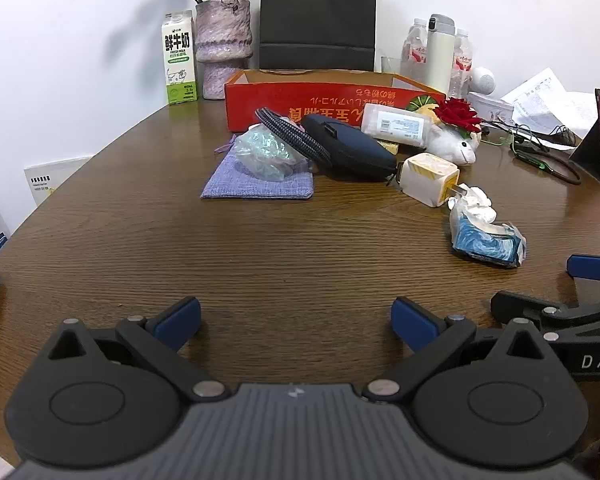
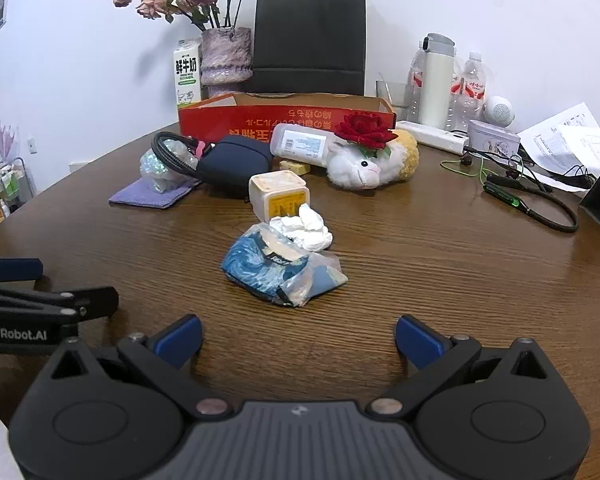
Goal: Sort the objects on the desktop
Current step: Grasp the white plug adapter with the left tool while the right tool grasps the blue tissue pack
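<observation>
A clutter of small objects lies mid-table in front of a red cardboard box [image 1: 300,98] [image 2: 236,118]: a purple cloth pouch [image 1: 256,182] [image 2: 148,196], a crinkled clear bag [image 1: 266,152], a coiled braided cable [image 1: 292,134], a dark zip case [image 1: 348,146] [image 2: 234,162], a white-and-yellow cube [image 1: 428,178] [image 2: 280,196], a blue tissue pack [image 1: 486,236] [image 2: 272,268], and a white plush sheep [image 1: 456,146] [image 2: 366,164] with a red rose [image 2: 364,128]. My left gripper [image 1: 296,322] and right gripper [image 2: 298,340] hover open near the front edge, both short of the objects and holding nothing.
Along the back stand a milk carton [image 1: 179,60], a vase of dried flowers [image 1: 224,46], a black paper bag [image 1: 318,18], water bottles and a white flask [image 2: 436,80]. Earphone cables [image 2: 532,200], papers and a dark stand lie at the right.
</observation>
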Demonstrator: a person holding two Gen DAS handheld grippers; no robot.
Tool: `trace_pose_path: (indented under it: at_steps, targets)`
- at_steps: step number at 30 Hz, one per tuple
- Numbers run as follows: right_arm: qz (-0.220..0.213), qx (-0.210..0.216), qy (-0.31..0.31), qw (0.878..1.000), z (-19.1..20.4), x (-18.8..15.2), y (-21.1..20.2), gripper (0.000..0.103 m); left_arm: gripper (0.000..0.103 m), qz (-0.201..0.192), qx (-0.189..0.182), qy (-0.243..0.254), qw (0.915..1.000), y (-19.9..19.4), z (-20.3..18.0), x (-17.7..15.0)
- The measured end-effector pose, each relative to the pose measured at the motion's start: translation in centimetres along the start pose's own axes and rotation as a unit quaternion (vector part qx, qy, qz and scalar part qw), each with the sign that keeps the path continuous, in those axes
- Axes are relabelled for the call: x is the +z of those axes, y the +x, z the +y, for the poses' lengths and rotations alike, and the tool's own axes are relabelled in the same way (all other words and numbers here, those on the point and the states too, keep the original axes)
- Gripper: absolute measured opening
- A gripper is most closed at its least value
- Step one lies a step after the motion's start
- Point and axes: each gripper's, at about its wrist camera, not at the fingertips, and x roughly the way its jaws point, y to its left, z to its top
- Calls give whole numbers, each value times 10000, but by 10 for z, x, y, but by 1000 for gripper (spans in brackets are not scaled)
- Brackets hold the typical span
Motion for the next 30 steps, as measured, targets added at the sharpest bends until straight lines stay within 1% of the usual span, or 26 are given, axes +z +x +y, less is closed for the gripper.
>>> trace_pose_path:
  at_steps: [6,8,9,11,13,14,16,17,18,20,22,23,25,27,28,30]
  targets:
    - [-24,48,-37,10000,0,0,1,103,103,2,14,-3,10000,0,-1,1]
    - [98,113,20,9999,-1,5,1,103,103,6,13,11,10000,0,-1,1]
    - [126,172,87,9997,-3,7,0,98,103,43,-1,4,10000,0,0,2]
    - [39,436,251,9987,-7,15,-3,87,103,127,-66,-71,9999,0,3,6]
    - [-53,574,269,9980,-7,22,-2,87,103,79,-171,-204,9996,-1,6,8]
    - [-103,542,223,9982,-6,25,2,86,103,44,-220,-244,9995,-1,7,10]
    - [-80,379,85,9992,-2,30,12,74,103,-46,-281,-194,9994,1,6,15]
    - [-48,309,35,9995,-1,32,17,56,103,-113,-291,-121,9994,1,4,19]
    - [-19,274,1,9996,-1,33,21,44,103,-185,-300,-56,9994,2,2,24]
    - [-64,245,-32,9997,-2,32,23,43,103,-358,-378,86,9986,3,-4,35]
    - [-108,229,-18,9997,-7,30,21,30,103,-500,-508,231,9972,6,-13,49]
    - [-92,188,-29,9998,-11,30,19,15,103,-547,-599,287,9963,8,-19,54]
    - [-23,98,-37,9999,-22,28,13,13,103,-592,-924,415,9931,14,-33,65]
    - [37,30,42,10000,-38,25,6,8,103,-677,-1151,613,9891,19,-48,72]
    - [74,16,124,9999,-48,24,3,8,103,-715,-1171,732,9878,24,-56,76]
    - [113,-48,304,9995,-66,22,-1,8,103,-775,-1087,1004,9859,36,-73,82]
